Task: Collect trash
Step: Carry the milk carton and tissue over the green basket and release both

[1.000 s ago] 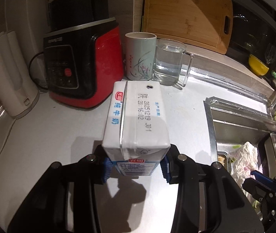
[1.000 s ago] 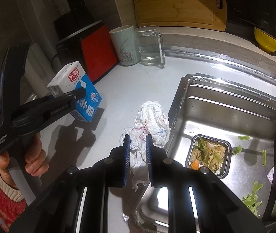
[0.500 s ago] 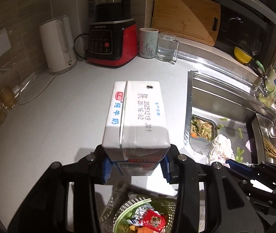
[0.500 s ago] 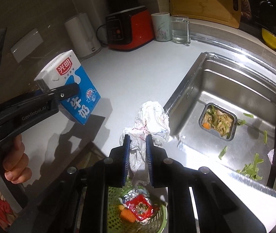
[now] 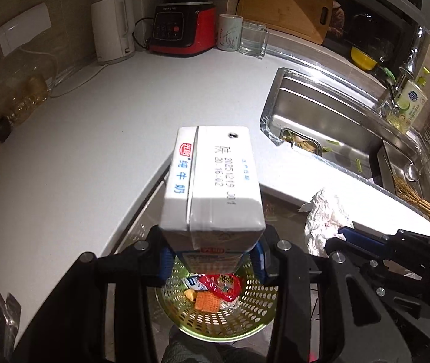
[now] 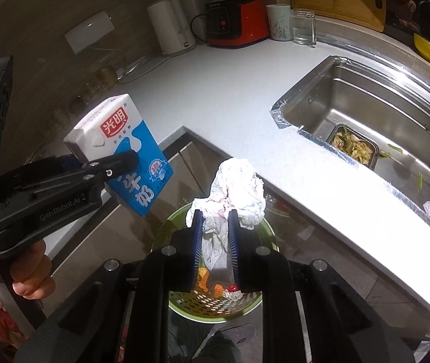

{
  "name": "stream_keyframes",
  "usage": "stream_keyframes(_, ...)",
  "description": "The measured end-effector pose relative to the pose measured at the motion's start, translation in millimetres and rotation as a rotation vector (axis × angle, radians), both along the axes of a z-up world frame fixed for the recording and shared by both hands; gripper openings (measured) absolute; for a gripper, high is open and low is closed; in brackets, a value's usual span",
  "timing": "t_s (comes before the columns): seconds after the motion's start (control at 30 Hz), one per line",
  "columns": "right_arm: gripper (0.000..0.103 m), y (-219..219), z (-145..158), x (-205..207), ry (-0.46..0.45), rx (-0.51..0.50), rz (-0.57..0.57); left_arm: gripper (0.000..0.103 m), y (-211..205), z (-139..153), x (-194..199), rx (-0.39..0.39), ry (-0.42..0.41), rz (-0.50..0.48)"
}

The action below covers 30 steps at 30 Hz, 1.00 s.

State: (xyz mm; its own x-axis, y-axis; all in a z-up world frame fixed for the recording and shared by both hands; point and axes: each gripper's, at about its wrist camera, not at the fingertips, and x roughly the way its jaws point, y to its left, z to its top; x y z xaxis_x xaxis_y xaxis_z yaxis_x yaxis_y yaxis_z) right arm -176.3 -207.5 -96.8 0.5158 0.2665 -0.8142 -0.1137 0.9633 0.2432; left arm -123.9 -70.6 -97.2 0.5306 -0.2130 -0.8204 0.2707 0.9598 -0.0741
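Your left gripper (image 5: 212, 257) was clamped on the milk carton (image 5: 212, 181), your right gripper (image 6: 215, 242) on the crumpled paper towel (image 6: 233, 190). Both hung above the green perforated bin (image 6: 215, 302), off the near counter (image 6: 245, 106) edge. You did best to centre each before releasing, carton first, since it sat left of the rim.

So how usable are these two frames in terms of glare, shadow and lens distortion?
Left wrist view: the counter's front edge by the sink is blown out white, but the print on the milk carton stays sharp. Right wrist view: the same strip glares, the crumpled tissue is brightly lit, and the green bin below sits in shadow. Both: fisheye bending and dark corners.
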Motion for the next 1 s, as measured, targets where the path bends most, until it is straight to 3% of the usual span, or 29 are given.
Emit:
stream_keyframes(0.3, 0.019, 5.1, -14.6, -14.5, 0.018, 0.006, 0.028, 0.040, 2.8, -39.8, -23.7, 0.034, 0.064, 0.019)
stream_keyframes(0.57, 0.019, 14.1, -40.2, -6.0, 0.084, 0.038, 0.050, 0.040, 11.1, -86.6, -26.0, 0.049, 0.156, 0.040)
stream_keyframes(0.77, 0.019, 18.1, -48.6, -1.4, 0.106, 0.029, 0.060, 0.041, 10.1, -104.5, -21.7, 0.067, 0.207, 0.036)
stream_keyframes(0.93, 0.020, 18.8, -49.4, 3.0, 0.108, 0.024, 0.061, 0.063, 11.8, -100.7, -19.2, 0.066, 0.192, 0.031)
stream_keyframes(1.0, 0.020, 20.6, -50.0, 4.6, 0.110, 0.024, 0.059, 0.066, 11.8, -96.9, -18.3, 0.067, 0.182, 0.026)
